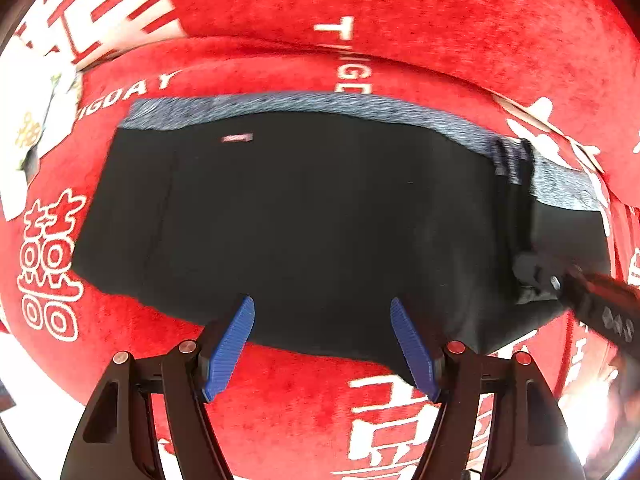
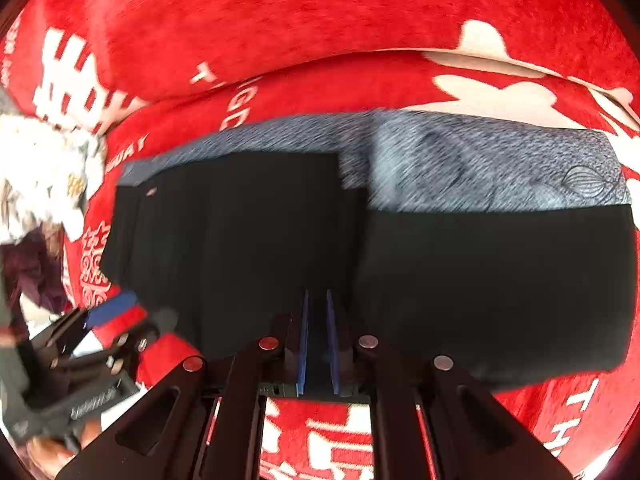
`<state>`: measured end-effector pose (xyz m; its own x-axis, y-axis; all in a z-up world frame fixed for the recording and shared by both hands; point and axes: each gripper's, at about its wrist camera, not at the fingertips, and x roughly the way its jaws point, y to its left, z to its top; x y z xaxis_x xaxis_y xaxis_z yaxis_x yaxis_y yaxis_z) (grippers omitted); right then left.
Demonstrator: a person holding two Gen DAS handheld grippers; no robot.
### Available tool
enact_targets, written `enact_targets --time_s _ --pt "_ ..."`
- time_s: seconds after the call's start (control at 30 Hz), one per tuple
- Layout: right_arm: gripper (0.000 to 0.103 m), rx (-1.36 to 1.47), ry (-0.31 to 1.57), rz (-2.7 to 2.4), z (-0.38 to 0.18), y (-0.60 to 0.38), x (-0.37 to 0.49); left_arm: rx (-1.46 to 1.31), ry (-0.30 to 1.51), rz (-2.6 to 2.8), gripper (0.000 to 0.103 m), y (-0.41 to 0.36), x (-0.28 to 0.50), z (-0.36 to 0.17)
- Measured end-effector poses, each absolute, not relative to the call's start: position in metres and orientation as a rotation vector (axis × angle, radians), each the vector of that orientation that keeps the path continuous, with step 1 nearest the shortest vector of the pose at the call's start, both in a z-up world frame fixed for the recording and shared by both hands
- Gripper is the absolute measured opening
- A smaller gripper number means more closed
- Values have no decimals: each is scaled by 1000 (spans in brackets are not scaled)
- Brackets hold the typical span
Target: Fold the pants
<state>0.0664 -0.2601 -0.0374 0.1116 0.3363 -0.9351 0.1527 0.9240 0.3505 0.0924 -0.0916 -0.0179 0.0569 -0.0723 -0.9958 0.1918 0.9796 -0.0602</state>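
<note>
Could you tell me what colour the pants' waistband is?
Heathered grey-blue waistband, above black pants; clearest in the right wrist view.

1. This looks like a home, most likely a bedroom: the whole work surface is a soft red plush blanket (image 1: 440, 12) that lies in folds, as on a bed.
2. The blanket bears large white double-happiness characters (image 1: 48, 264) and Latin lettering, typical of wedding bedding.
3. At the left edge, a white cloth with a floral print (image 1: 36, 120) lies on the red blanket.
</note>
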Motion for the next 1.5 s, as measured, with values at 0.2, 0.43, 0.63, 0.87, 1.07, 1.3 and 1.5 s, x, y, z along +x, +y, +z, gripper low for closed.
enact_targets --time_s 0.2,0.43,0.63,0.87,1.07,1.3,1.5 --pt "53 345 1477 173 -24 -233 42 78 1513 -160 72 -67 89 -21" --pt "56 307 1508 187 -25 -215 38 37 1517 -137 72 -43 87 -27" --pt "63 283 1530 185 -31 -199 47 20 1535 -104 72 -17 88 -31" --pt "73 244 1575 191 -43 -181 51 -70 1551 -66 72 17 89 -36" --pt "80 203 1588 190 -52 -169 53 -207 1539 -42 72 63 90 -38" --pt "82 185 1596 180 -55 -163 56 -403 1497 -25 98 112 90 -36" --pt "83 188 1603 174 -57 -161 56 -596 1492 -79 98 143 96 -45"
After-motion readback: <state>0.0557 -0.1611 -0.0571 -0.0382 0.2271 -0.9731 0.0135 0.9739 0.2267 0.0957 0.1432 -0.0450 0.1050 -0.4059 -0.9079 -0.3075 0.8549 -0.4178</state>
